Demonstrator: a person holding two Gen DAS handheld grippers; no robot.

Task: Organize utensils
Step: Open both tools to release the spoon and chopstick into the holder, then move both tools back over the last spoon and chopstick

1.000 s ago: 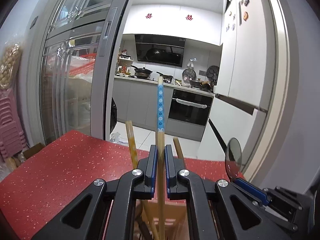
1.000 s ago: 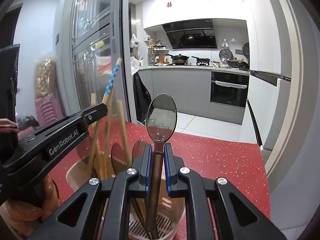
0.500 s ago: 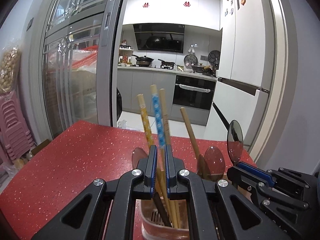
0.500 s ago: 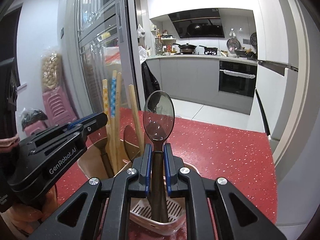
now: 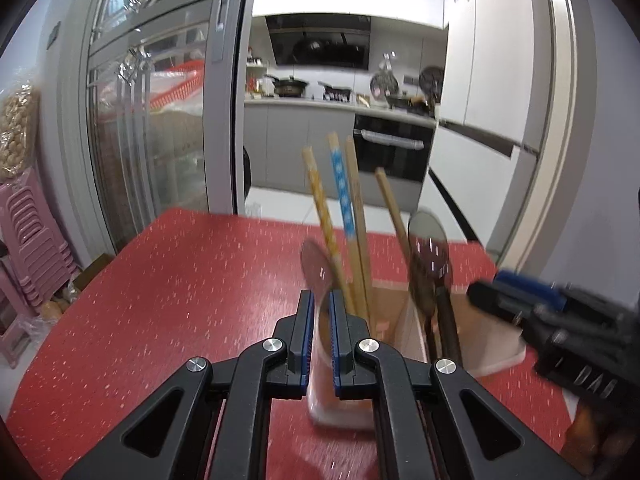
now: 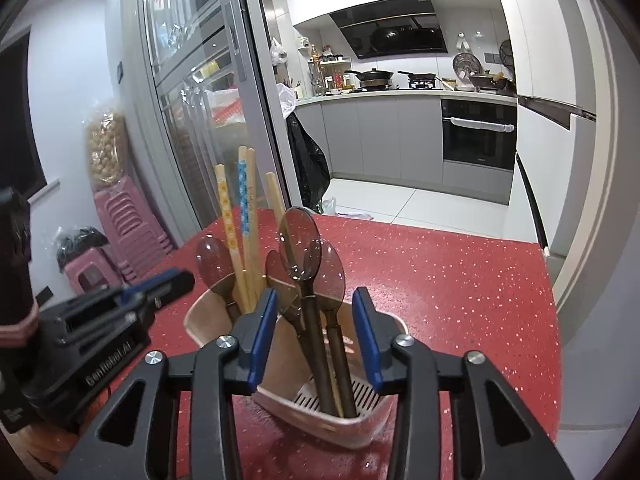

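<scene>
The holder (image 6: 352,424) stands low in the middle of the frame on the red surface (image 6: 460,280). Chopsticks (image 6: 244,220) stick up in its left part and dark spoons (image 6: 304,256) in its right part. The right gripper (image 6: 316,340) has its jaws wide apart around the spoons, touching none. The left gripper (image 5: 318,340) has its jaws nearly together with nothing between them. The dropping-in step looks done. Next, both should lift away without bumping the holder.
</scene>
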